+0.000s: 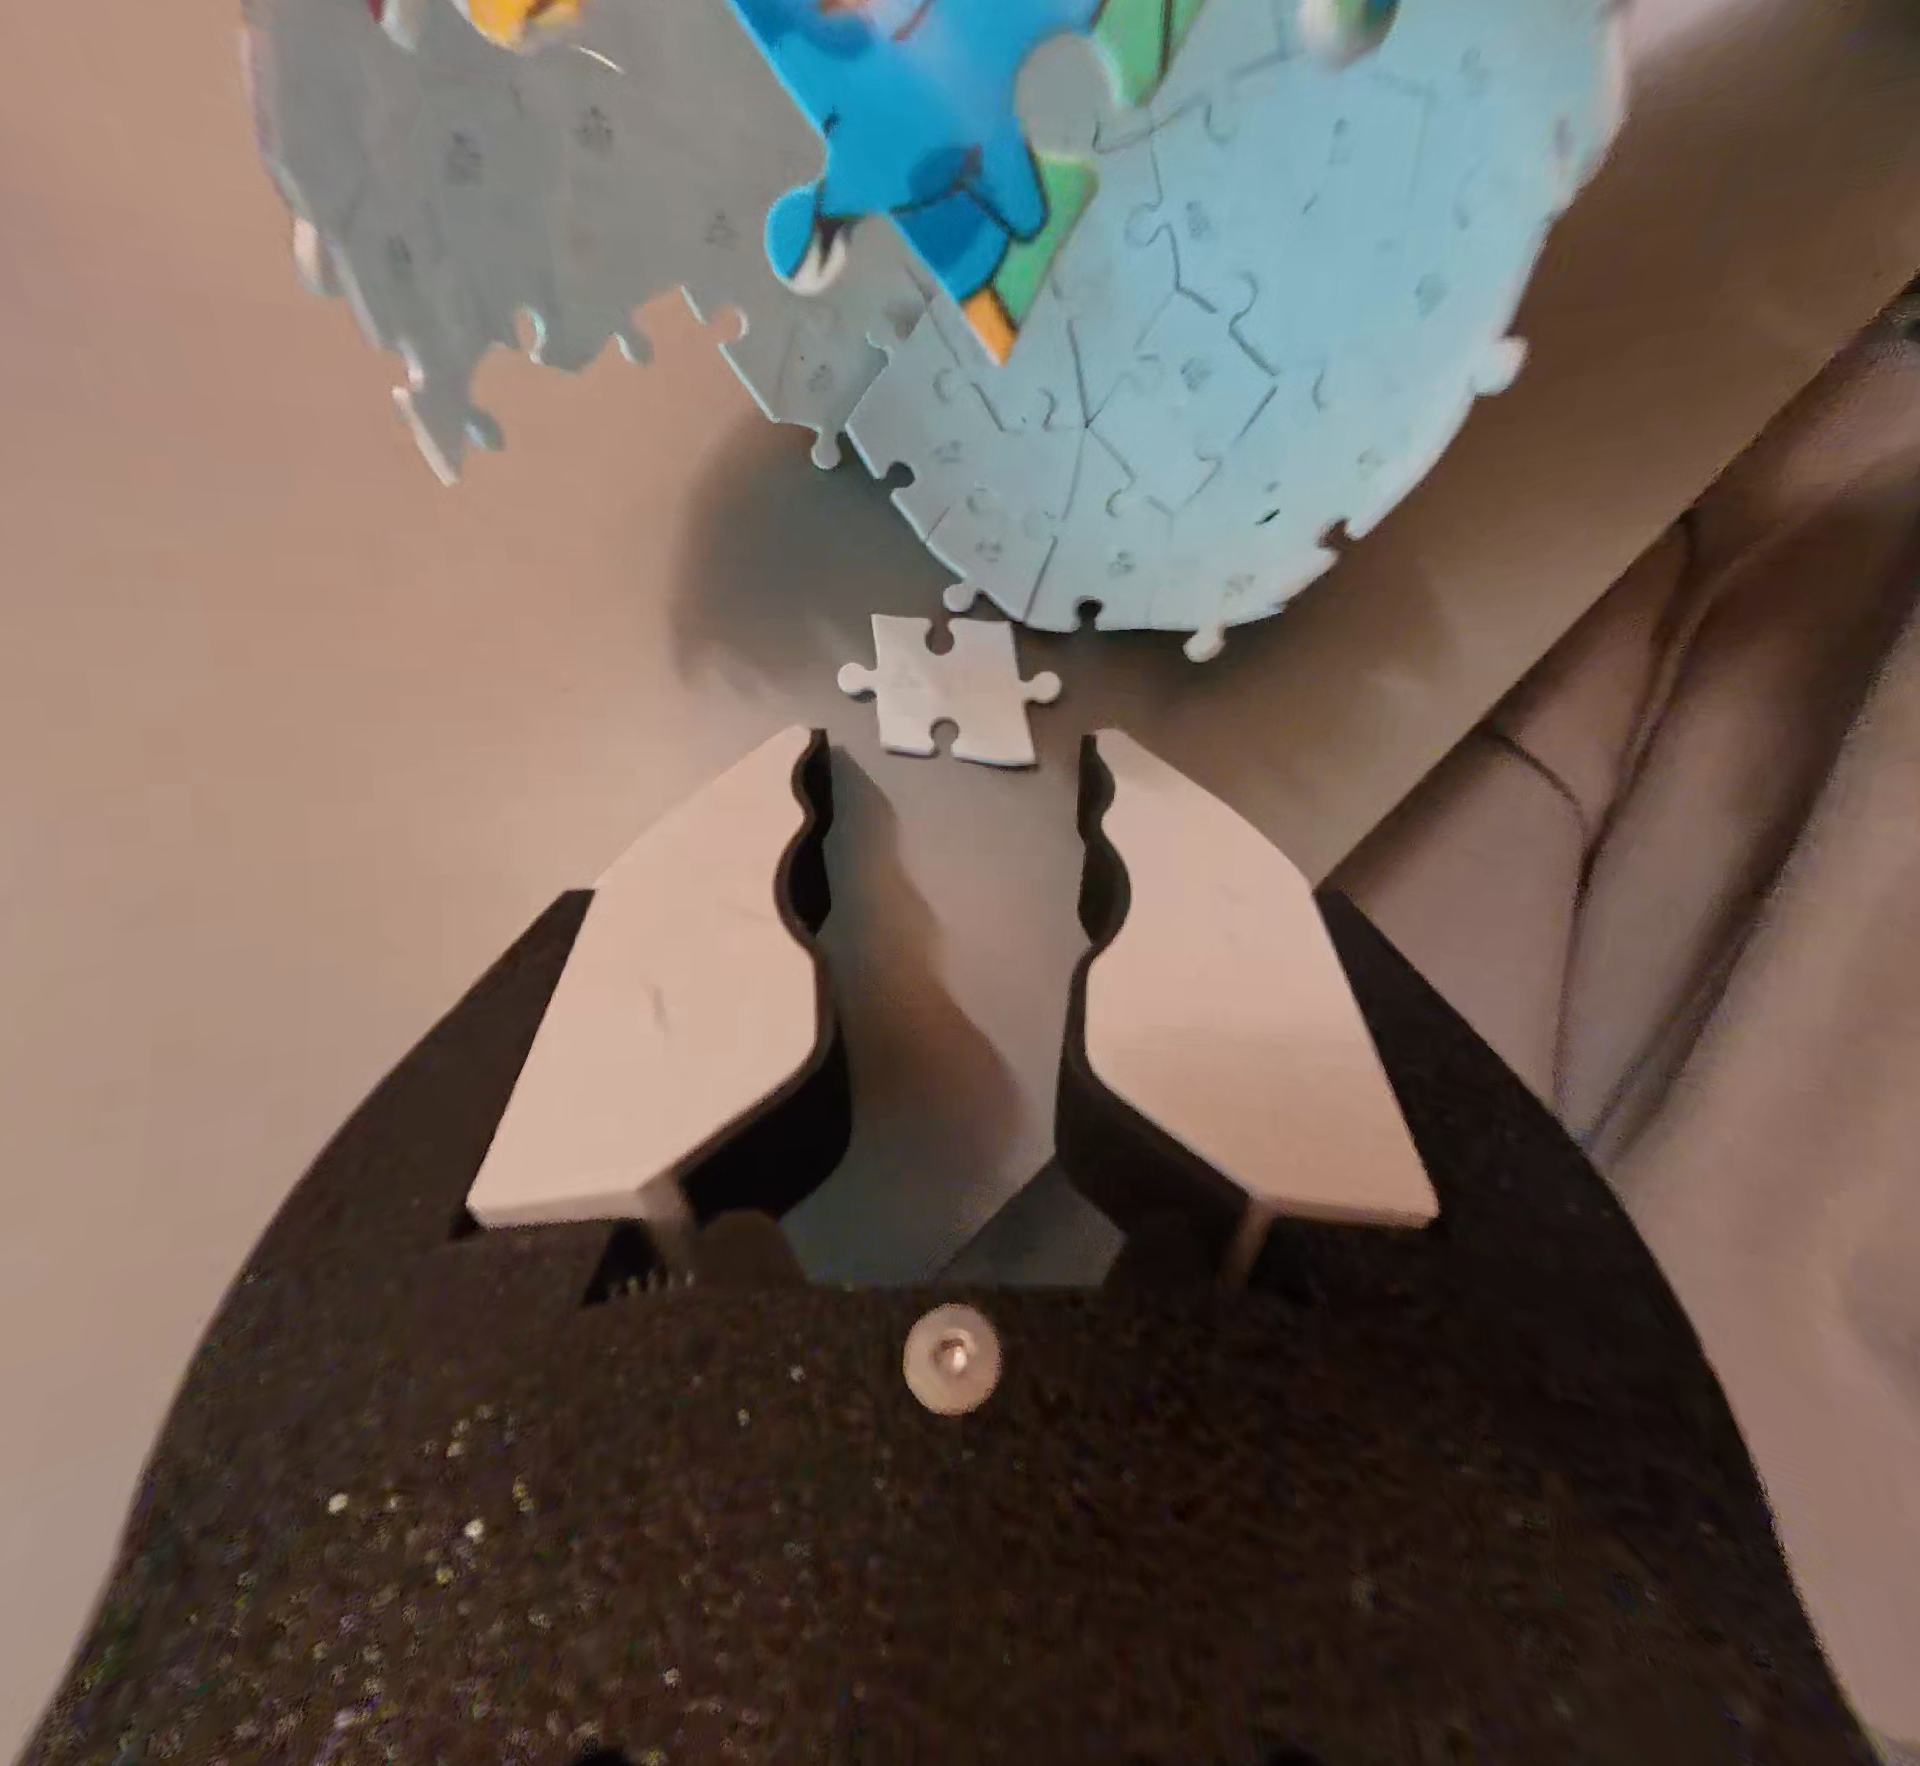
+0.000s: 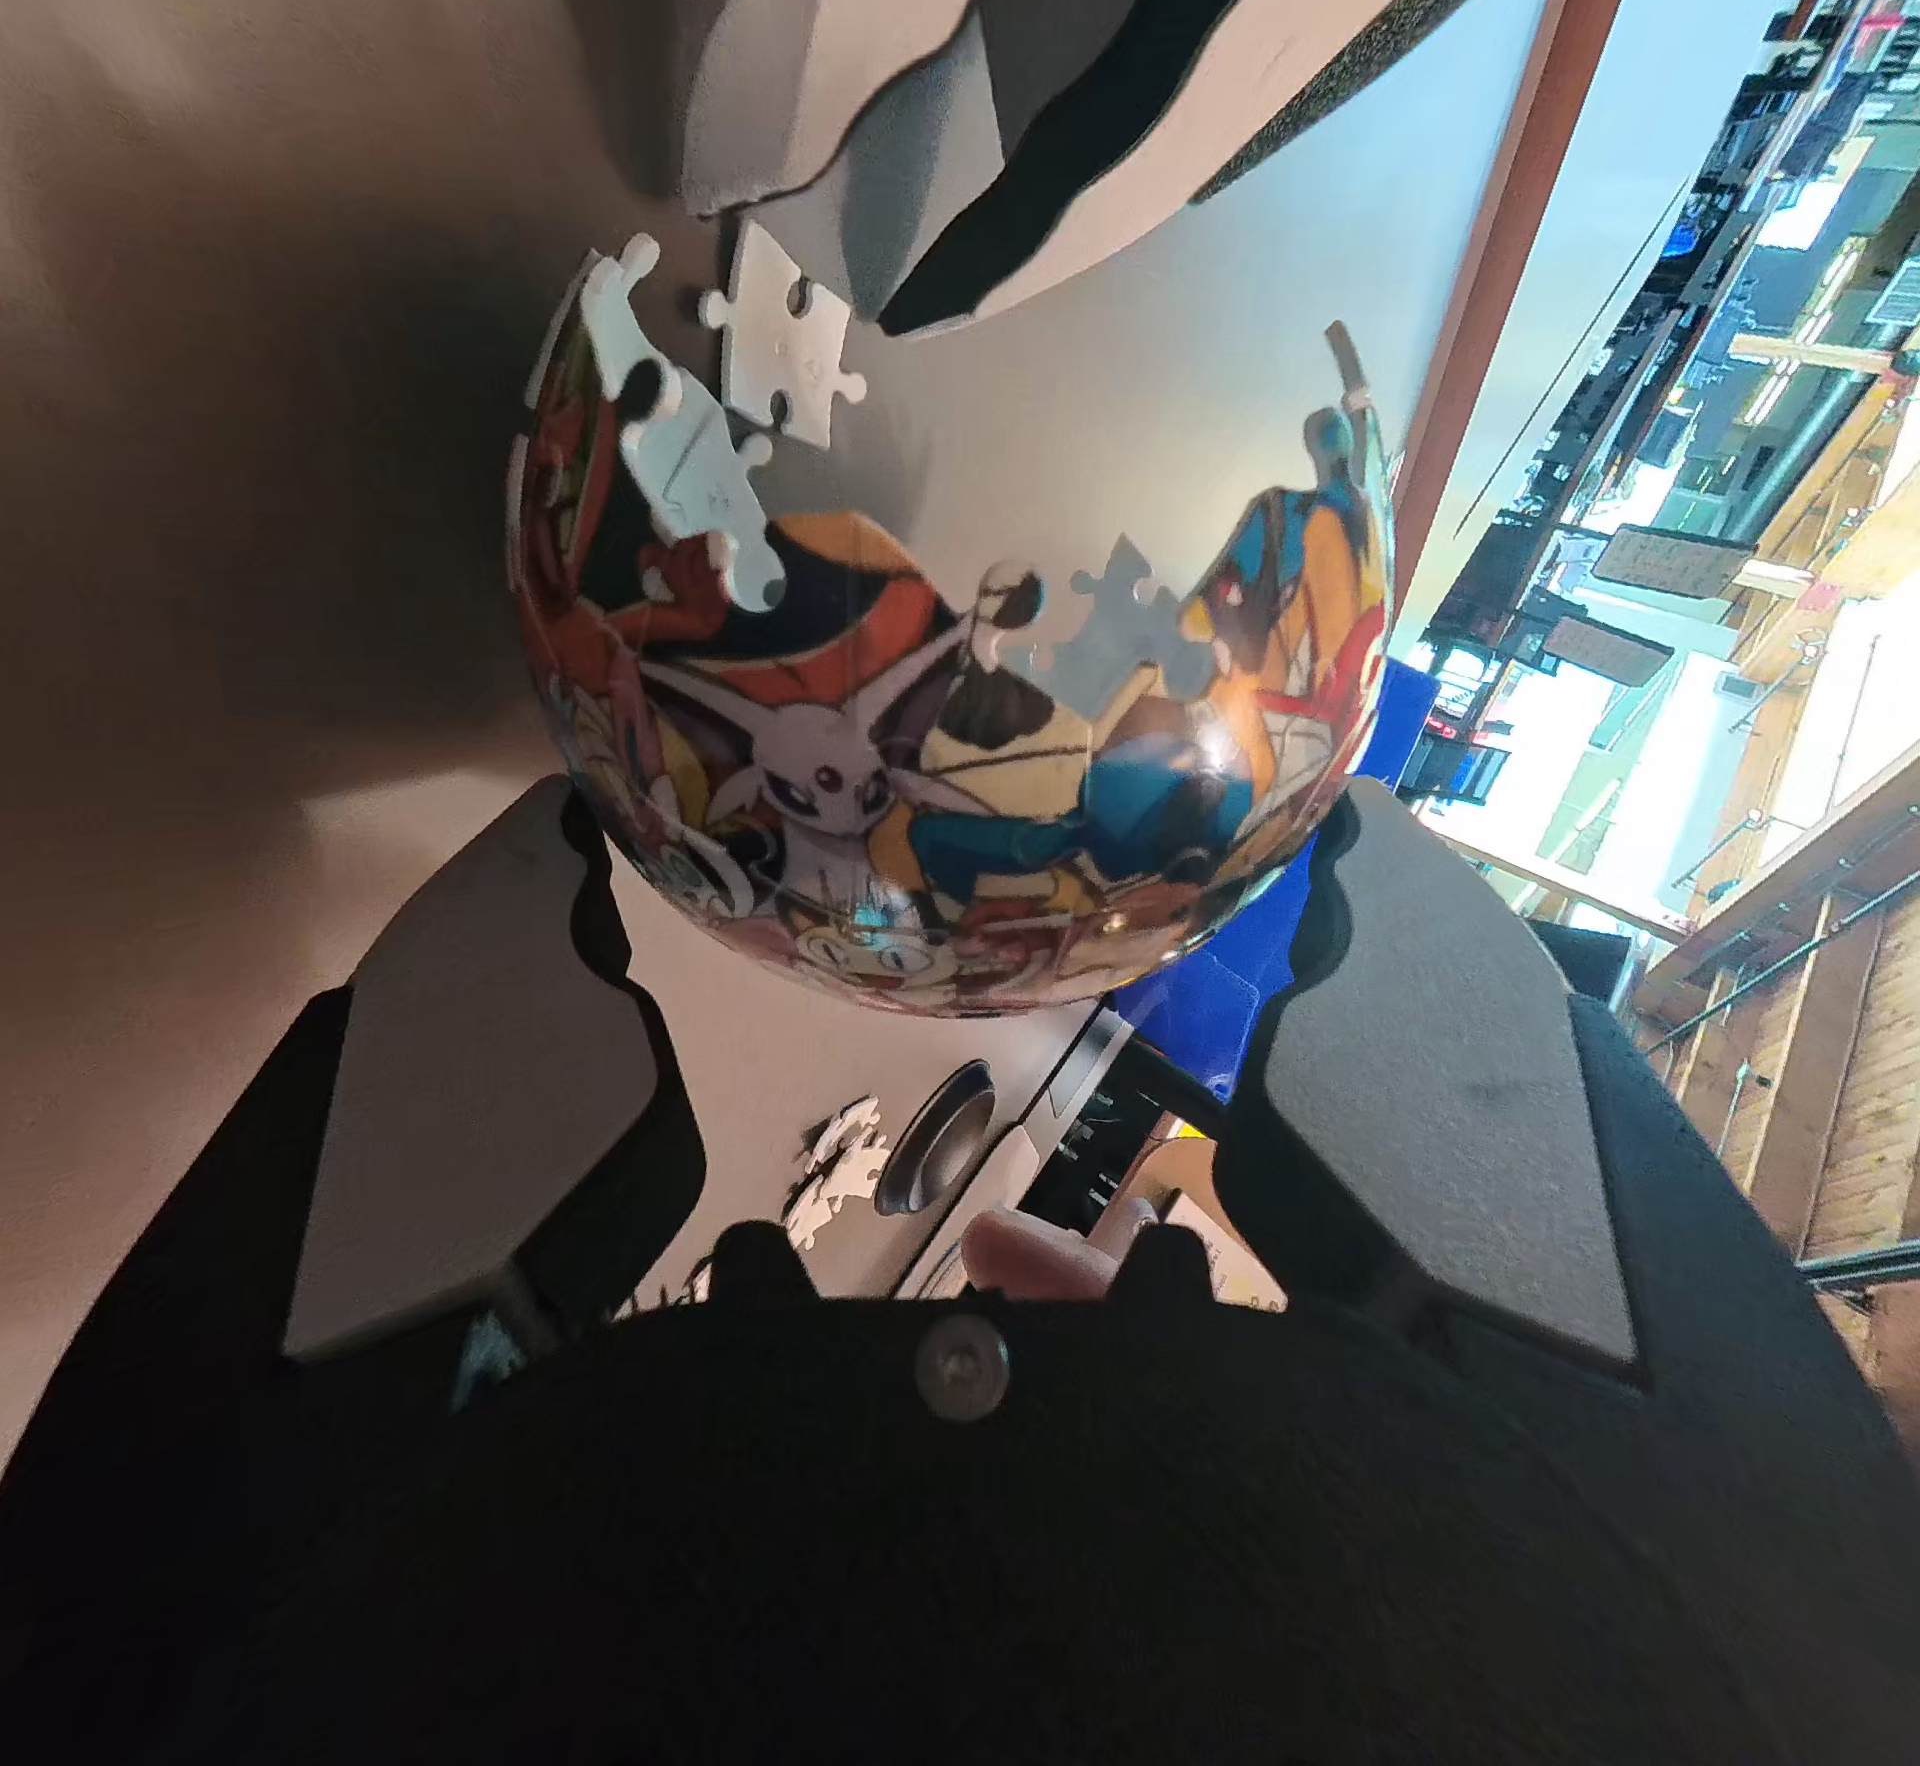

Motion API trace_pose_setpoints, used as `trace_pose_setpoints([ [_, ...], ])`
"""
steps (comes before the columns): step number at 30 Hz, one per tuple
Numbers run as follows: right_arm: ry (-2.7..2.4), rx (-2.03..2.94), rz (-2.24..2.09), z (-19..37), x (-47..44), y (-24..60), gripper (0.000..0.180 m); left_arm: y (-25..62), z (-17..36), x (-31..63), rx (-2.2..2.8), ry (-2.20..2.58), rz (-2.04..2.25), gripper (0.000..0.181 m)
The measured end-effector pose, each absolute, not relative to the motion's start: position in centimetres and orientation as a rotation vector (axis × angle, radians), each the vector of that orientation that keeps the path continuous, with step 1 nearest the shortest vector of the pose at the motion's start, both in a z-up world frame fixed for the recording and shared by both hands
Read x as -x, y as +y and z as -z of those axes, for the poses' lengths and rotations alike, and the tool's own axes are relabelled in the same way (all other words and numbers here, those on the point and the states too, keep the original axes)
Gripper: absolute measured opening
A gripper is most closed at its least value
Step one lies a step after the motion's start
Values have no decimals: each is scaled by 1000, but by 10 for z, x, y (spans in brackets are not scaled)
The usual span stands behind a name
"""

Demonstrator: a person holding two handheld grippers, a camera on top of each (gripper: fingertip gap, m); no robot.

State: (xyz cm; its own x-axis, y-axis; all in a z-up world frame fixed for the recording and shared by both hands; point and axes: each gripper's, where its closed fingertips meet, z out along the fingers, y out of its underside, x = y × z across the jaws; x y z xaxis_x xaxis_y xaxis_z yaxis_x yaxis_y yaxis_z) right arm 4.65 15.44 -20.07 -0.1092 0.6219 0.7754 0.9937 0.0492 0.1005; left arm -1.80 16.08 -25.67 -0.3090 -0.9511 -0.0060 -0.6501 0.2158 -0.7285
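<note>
Half-built puzzle ball, open top, clamped between right gripper jaws at its lower sides, held in the air. Loose piece just beyond left gripper; jaws apart, gripping nothing. Table below.

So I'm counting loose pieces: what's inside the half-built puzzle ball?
The puzzle ball is a hollow shell: only grey piece backs and printed pieces across the gap show inside. One loose piece hangs outside its rim, by the left gripper. The bottom is hidden.
</note>
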Motion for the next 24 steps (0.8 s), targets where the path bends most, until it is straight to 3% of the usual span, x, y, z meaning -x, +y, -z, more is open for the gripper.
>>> trace_pose_setpoints([
  [5,-1793,1614,864,201,-47,155,126,160,259,13,1474,2094,856,45],
  [12,-1787,1612,813,202,-49,157,127,167,258,7,1449,2119,862,27],
  [24,-1787,1594,746,202,-43,161,126,169,255,5,1002,2372,825,27],
])
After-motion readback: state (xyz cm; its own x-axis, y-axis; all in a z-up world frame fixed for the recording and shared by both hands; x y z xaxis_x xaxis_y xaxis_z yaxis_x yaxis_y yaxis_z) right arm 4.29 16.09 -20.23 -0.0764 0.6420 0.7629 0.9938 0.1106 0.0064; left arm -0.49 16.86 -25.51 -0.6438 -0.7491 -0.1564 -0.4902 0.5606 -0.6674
